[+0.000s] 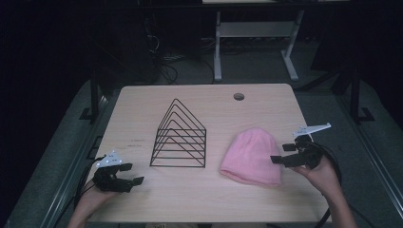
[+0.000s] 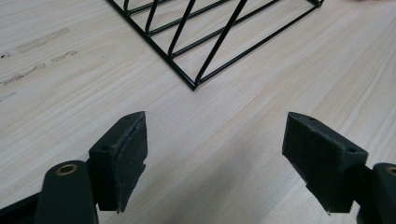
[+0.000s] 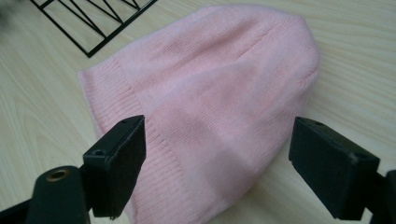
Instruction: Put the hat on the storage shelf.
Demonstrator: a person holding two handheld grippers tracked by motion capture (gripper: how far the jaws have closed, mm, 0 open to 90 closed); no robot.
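High view shows a soft pink knitted hat [image 1: 252,156] lying flat on the light wooden desk [image 1: 142,118], in the lower right of the frame. Its round top points toward the far edge of the desk, and its ribbed open end points toward the person. So the long way of the hat runs from near to far.

The right hand-held gripper [image 1: 281,153] sits just beside the hat, at its right edge, low in the frame. The hat lies to the left of it. Its jaws are spread wide and hold nothing. In the right gripper view the hat [image 3: 205,102] lies straight ahead between the two black jaws, with the ribbed end at the lower left.

The left hand-held gripper [image 1: 134,174] is in the lower left of the frame, well apart from the hat. Its jaws are wide too and hold nothing. A black wire rack with pointed loops [image 1: 179,137] stands in the middle of the desk, between this hand-held gripper and the hat. In the left gripper view, a corner of the rack [image 2: 205,42] shows at the top.

The right hand is much nearer, so I think it should reach left and pinch the hat's edge.
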